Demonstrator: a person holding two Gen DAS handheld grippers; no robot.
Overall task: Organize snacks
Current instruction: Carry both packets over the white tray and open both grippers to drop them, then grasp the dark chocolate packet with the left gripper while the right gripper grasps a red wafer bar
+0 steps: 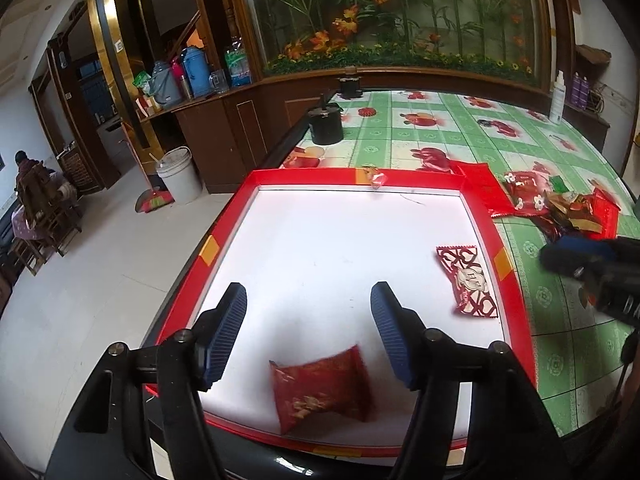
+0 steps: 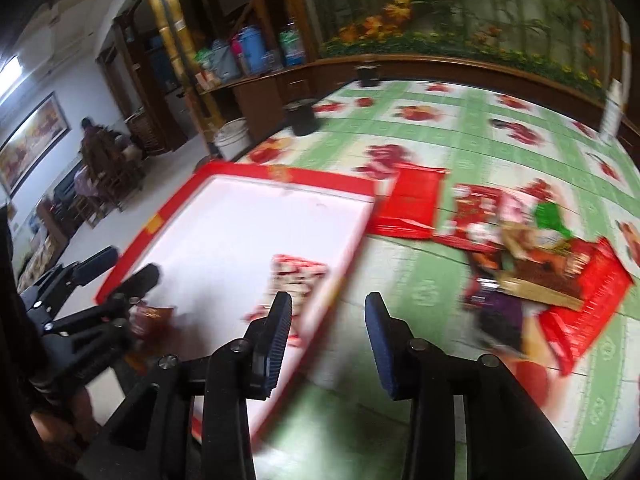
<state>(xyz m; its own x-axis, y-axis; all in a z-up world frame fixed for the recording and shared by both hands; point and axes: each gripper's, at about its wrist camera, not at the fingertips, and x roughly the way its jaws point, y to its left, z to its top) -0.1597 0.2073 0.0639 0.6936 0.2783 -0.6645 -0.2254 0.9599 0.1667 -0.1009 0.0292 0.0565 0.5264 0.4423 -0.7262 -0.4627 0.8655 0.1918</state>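
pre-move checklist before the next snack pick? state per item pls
1. Left gripper open and empty: ok.
2. Right gripper open and empty: ok.
3. Dark red packet fully inside the red-rimmed box: ok, it lies on the white floor below the left fingers.
4. Patterned packet in the box: ok, by the right wall.
5. Loose snack pile left on the tablecloth: not ok, still unsorted.
6. Right wrist view sharp enough to pick a target: not ok, motion blur.

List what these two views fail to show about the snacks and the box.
- Snack pile: right wrist view, motion blur hides the count and labels.
- Dark red packet in the red-rimmed box: left wrist view, print blurred.
- Box's near edge: left wrist view, hidden by the left gripper.
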